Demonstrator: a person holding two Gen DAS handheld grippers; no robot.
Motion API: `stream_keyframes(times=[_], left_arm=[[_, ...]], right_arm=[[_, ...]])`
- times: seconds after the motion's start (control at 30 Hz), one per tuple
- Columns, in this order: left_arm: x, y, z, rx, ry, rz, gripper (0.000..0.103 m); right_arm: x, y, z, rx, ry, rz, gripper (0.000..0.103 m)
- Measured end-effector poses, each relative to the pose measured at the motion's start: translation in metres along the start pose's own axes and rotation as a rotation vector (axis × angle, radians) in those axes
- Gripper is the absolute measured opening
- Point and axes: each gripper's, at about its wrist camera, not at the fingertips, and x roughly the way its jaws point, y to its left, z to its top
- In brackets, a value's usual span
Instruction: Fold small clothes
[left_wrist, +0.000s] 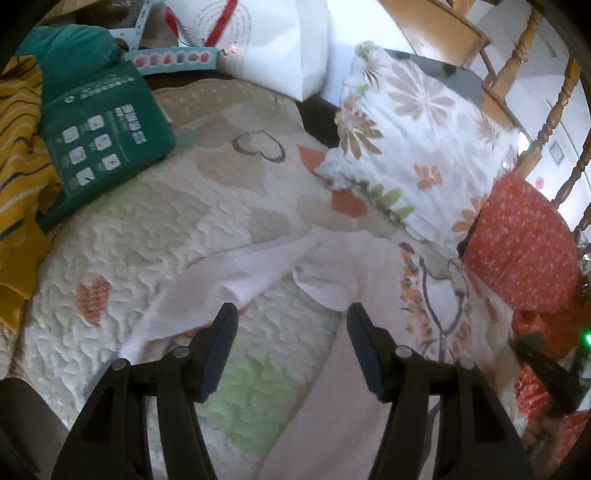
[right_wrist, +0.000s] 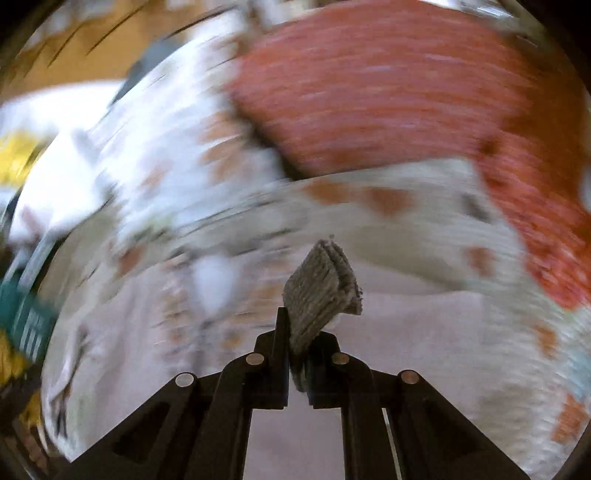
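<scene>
Far off to the left of the left gripper (left_wrist: 291, 314) lies a yellow striped cloth (left_wrist: 18, 147); next to it, still up and left of the fingers, sits a green packet (left_wrist: 107, 129) on the bumpy quilt (left_wrist: 155, 229) with hearts; the left gripper's two fingers stand apart with nothing between them; just past their tips lies the pale pink garment (left_wrist: 332, 280), spread flat on the quilt, and part of it runs down under the right-side finger; up and to the right of the fingers rests a flowery pillow (left_wrist: 417, 147); further right is a red dotted cloth (left_wrist: 517, 243).

In the right wrist view almost everything is blurry; the right gripper (right_wrist: 297, 332) is squeezed tight on a small grey knitted piece (right_wrist: 321, 288), which sticks up out of the fingers; below and around it the pink garment (right_wrist: 406, 332) shows; above and to the right is the red cloth (right_wrist: 388, 92).
</scene>
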Motion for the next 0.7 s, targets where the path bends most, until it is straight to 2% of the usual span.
stream_keyframes(times=[0.13,0.23,0.3,0.4,0.5,0.6,0.7], left_arm=[[-0.01,0.022,0.006,-0.049,-0.022,0.013,0.06],[-0.013,0.036,0.011,-0.089,-0.025,0.001,0.06],[-0.013,0.041,0.013,-0.096,-0.029,0.009,0.06],[-0.011,0.045,0.014,-0.109,-0.022,0.016,0.06],[-0.013,0.05,0.017,-0.128,-0.023,0.009,0.061],[-0.017,0.055,0.019,-0.145,-0.038,0.028,0.063],[-0.02,0.064,0.021,-0.177,-0.043,0.051,0.065]], right_arm=[[0.041,0.114,-0.04,-0.126,0.067,0.092,0.007],[0.078,0.174,-0.066,-0.199,0.125,0.124,0.007],[0.099,0.198,-0.084,-0.237,0.168,0.148,0.007],[0.13,0.22,-0.098,-0.296,0.251,0.168,0.012],[0.133,0.232,-0.105,-0.316,0.335,0.283,0.017],[0.113,0.226,-0.093,-0.277,0.318,0.398,0.022],[0.098,0.209,-0.08,-0.242,0.275,0.351,0.022]])
